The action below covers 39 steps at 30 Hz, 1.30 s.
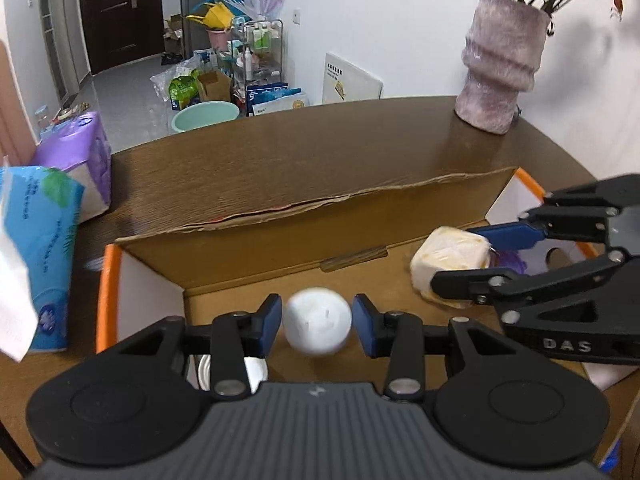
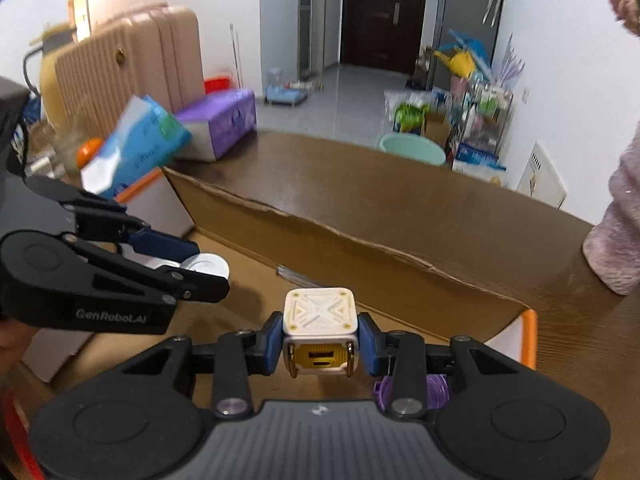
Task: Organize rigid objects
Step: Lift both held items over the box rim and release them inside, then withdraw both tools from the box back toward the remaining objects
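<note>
Left wrist: left gripper (image 1: 317, 326) clamps white ball (image 1: 317, 327).

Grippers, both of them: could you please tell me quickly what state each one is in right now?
Left gripper: closed on the white ball.
Right gripper: closed on the white and yellow cube.

White ball (image 1: 317, 326) is showing plain white. Cube (image 2: 319, 330) is showing a white top with a raised geometric pattern and a yellow front face. Fingers (image 1: 269, 322) are showing blue pads on black frames. Box (image 1: 280, 216) is showing brown cardboard with orange edging. Bench (image 1: 280, 160) is showing dark wood grain. Vase (image 1: 500, 64) is showing mottled pink. Tissue packs are showing blue (image 1: 44, 248) and purple (image 1: 86, 152).
</note>
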{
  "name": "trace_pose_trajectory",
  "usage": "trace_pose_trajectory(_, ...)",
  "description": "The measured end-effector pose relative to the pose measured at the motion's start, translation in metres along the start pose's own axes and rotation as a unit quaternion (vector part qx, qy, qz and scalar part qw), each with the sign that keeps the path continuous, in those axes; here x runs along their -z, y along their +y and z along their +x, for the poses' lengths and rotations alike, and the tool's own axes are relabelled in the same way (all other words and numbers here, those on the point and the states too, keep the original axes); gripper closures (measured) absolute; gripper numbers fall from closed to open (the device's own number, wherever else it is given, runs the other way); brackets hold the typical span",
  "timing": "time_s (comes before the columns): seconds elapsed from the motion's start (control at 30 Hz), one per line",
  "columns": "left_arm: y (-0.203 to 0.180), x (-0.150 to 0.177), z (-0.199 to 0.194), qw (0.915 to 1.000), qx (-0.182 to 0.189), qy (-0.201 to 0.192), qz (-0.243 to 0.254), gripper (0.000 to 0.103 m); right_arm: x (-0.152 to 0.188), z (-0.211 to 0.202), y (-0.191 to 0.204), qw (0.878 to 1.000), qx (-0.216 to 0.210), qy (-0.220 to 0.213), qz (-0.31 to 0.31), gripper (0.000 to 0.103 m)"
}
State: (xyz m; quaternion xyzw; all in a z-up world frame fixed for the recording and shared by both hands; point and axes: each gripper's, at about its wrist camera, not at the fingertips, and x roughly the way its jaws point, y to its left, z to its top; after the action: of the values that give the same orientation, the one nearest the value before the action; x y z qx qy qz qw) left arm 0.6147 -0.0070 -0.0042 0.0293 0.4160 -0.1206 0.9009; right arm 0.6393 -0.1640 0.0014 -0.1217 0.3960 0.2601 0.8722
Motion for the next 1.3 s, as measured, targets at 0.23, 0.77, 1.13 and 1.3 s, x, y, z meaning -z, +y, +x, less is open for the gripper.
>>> trace_pose_trajectory(0.23,0.0,0.002,0.006,0.9999,0.01,0.008,-0.001,0.054,0.004,0.011,0.001,1.0,0.001,0.002,0.001,0.065)
trace_pose_trajectory(0.77,-0.017,0.031,-0.093,0.9987,-0.028,-0.042,0.0,0.035,0.017,-0.096,0.018,0.999,0.024,-0.044,0.001,0.064)
trace_pose_trajectory(1.13,-0.036,0.091,-0.194,0.99,-0.062,-0.124,-0.022,0.031,0.07,-0.19,0.057,0.994,0.041,-0.106,0.01,0.053)
trace_pose_trajectory(1.3,-0.043,0.123,-0.238,0.9842,-0.072,-0.159,-0.029,0.029,0.101,-0.221,0.08,0.99,0.043,-0.134,0.027,0.052)
